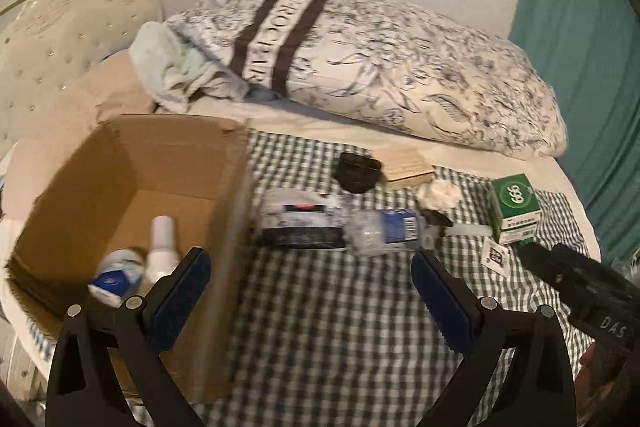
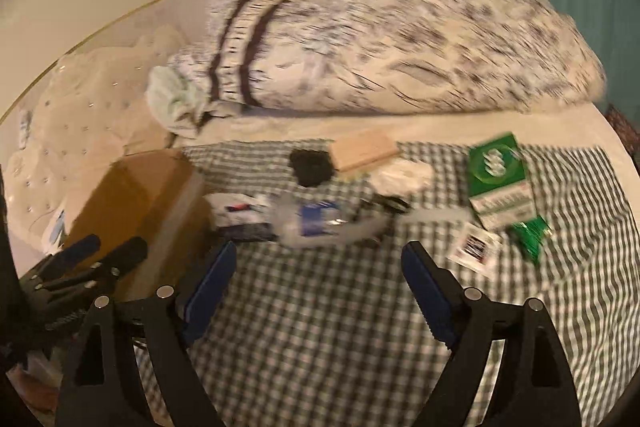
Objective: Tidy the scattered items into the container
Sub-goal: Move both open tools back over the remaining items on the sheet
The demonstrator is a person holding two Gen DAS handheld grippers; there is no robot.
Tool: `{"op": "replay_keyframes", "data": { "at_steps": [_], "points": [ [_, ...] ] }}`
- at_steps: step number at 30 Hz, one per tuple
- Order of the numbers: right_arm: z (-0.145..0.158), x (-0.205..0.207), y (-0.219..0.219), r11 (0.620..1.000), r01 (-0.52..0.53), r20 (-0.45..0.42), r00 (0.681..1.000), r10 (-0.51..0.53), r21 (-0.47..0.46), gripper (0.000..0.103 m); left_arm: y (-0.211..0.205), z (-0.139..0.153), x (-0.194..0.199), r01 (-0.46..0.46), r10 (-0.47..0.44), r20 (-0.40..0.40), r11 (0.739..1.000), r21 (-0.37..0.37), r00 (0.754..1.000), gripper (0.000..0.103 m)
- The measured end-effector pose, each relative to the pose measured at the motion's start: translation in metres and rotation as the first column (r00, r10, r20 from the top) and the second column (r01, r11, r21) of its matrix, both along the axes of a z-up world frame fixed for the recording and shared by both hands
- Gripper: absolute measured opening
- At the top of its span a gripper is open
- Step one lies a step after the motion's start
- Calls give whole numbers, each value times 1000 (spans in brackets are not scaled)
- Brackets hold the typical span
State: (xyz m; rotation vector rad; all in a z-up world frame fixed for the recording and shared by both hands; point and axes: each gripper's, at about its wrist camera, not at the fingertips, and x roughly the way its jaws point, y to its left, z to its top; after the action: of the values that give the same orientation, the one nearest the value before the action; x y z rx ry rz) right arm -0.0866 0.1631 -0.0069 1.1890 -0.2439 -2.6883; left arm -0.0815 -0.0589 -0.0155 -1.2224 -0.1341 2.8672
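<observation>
The left hand-held gripper point(image 1: 310, 269) is pointing forward and down at a slant, its two black fingers standing wide apart with nothing between them. The blue pads point(image 1: 182, 301) on the inner faces are showing bare. The right hand-held gripper point(image 2: 318, 267) is tilting downward at much the same slant, its jaws also spread wide and gripping nothing, its blue pads point(image 2: 210, 291) facing each other across the gap. In the left wrist view, the right one's black body is reaching in from the lower right edge. In the right wrist view, the left one's fingers are showing at the lower left, blurred.
</observation>
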Motion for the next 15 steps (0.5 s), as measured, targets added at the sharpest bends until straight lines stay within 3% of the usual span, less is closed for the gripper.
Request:
{"op": "replay_keyframes", "data": {
  "at_steps": [15],
  "points": [
    [-64,-24,54,996,87,133,988,-84,-12,85,63,-67,-37,97,-95,105,995,-15,990,103]
  ]
}}
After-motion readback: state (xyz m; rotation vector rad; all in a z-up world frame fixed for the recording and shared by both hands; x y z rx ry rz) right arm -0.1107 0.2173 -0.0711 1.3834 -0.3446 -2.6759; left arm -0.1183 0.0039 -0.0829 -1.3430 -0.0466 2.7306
